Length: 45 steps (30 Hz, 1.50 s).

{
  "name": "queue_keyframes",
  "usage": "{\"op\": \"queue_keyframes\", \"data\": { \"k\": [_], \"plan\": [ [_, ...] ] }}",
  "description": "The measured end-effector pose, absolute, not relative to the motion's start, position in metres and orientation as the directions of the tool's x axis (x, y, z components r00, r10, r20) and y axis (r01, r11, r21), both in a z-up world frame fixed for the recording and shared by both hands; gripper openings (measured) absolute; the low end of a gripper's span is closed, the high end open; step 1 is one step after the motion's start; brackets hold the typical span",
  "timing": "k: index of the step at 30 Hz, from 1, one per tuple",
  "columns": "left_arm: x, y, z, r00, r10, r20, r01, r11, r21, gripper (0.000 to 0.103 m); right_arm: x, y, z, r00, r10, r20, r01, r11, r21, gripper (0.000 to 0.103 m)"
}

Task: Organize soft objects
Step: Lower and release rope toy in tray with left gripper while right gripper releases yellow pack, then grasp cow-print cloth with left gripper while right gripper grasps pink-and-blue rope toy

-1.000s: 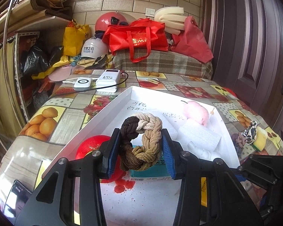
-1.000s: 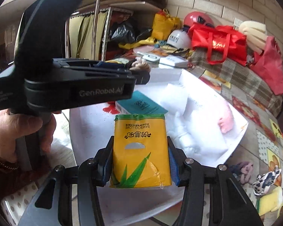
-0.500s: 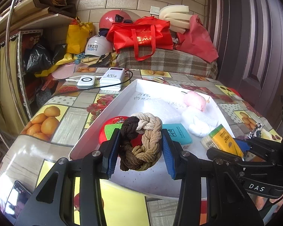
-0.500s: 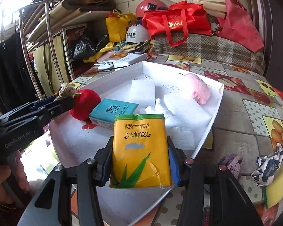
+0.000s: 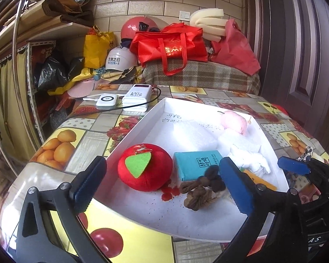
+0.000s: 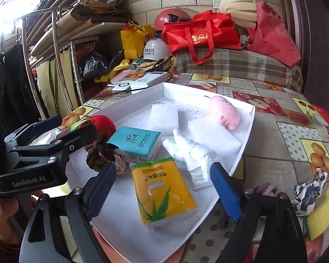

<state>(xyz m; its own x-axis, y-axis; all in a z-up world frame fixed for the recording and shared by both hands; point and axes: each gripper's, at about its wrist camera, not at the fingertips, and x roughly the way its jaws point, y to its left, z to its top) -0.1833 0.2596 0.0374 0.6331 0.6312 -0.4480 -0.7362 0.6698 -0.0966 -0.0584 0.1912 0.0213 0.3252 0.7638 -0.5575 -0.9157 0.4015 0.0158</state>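
Both hand-held grippers [image 5: 162, 182] [image 6: 162, 190] gape wide, holding nothing. The yellow tissue pack [image 6: 162, 190] in the white tray [image 6: 247, 129] looks light and squashy, probably slippery-wrapped; best pinched across its long sides.

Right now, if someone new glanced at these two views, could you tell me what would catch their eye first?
Probably the red plush apple with its green leaf, sitting at the near left of the white tray. Next, the yellow tissue pack lying flat between the open right gripper, and the braided brown scrunchie dropped by the teal tissue pack. Behind the table, a bright red bag stands out.
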Motion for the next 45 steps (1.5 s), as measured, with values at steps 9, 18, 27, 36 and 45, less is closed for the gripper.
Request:
{"op": "queue_keyframes", "data": {
  "k": [9,18,27,36,45],
  "plan": [
    [-0.195,0.248,0.044,0.593,0.712,-0.376,-0.785,0.615,-0.072,0.103,-0.065,0.184,0.026,0.36,0.778,-0.515,-0.91,0.415,-0.007,0.103],
    [-0.197,0.238,0.045,0.569,0.751,-0.336,-0.805,0.592,-0.04,0.103,-0.07,0.17,0.033,0.39,0.812,-0.434,-0.901,0.433,0.0,0.103],
    [-0.195,0.226,0.046,0.59,0.739,-0.327,-0.789,0.614,-0.037,0.103,-0.075,0.148,0.04,0.371,0.865,-0.339,-0.913,0.406,0.036,0.103],
    [-0.187,0.204,0.049,0.66,0.685,-0.309,-0.73,0.682,-0.047,0.103,-0.063,0.103,0.048,0.453,0.853,-0.26,-0.859,0.496,0.131,0.103],
    [-0.168,0.177,0.051,0.741,0.598,-0.306,-0.622,0.783,0.022,0.103,-0.051,0.056,0.058,0.512,0.848,-0.138,-0.841,0.527,0.121,0.103]
  ]
}}
